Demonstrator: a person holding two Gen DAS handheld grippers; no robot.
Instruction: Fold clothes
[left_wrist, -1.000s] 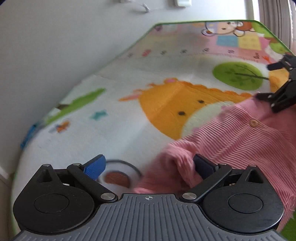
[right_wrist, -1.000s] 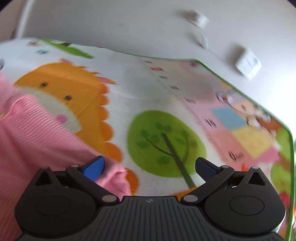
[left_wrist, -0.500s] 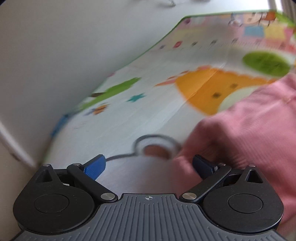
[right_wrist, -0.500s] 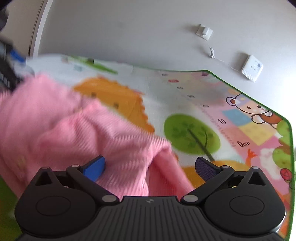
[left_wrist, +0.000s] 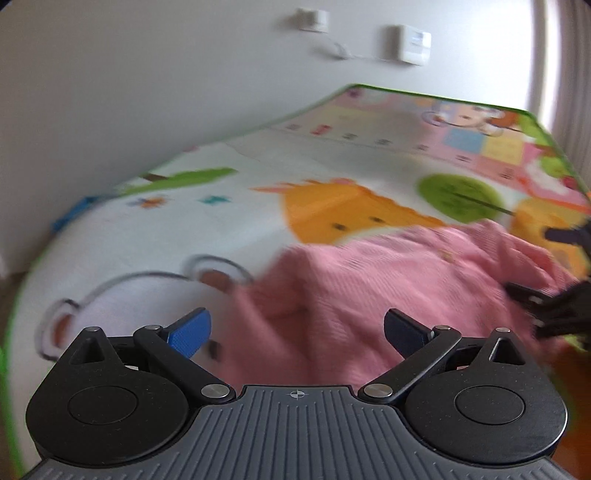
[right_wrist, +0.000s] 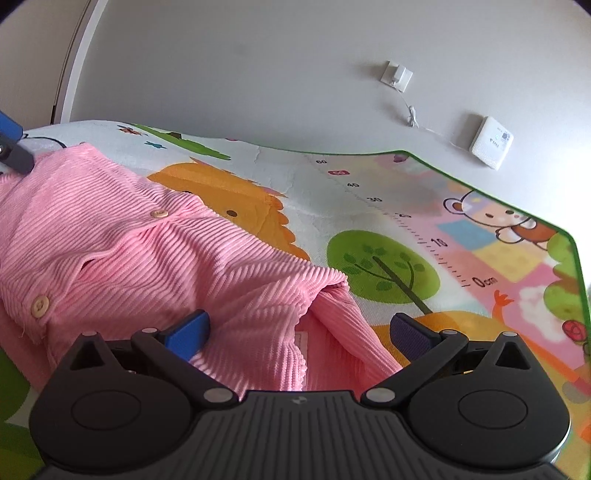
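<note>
- The left gripper (left_wrist: 295, 328) sits at the left end of the pink corduroy garment (right_wrist: 122, 251). Its fingers (left_wrist: 188, 332) are spread wide with nothing pinched between them; the cloth edge lies in the gap but neither pad presses on it.
- The garment lies on the play mat (left_wrist: 229, 229), bunched and rumpled rather than flat, over the orange animal print. A row of buttons (right_wrist: 40, 305) runs down the placket, and one flap near the right end is turned over so that the inside shows.
- I judge the garment to be part way between spread and folded: it is neither a neat packet nor laid out square. The pictures do not settle which fold comes next.
- To do this well, each side should take a clean edge or corner, not a thick wad of several layers, so the rib lines stay straight.
- The left wrist view is blurred, so the exact cloth edge there is hard to tell; a grasp should wait for a steady view.
- The right gripper (right_wrist: 299, 332) hovers over the garment's right end, fingers (right_wrist: 186, 332) likewise apart and holding nothing, with the turned-over flap directly between them.
- Risk: corduroy is limp and heavy, so a one-sided lift would drag the whole piece across the mat and skew the placket.
- Beyond, a wall box (right_wrist: 491, 142) with its cable plays no part.
</note>
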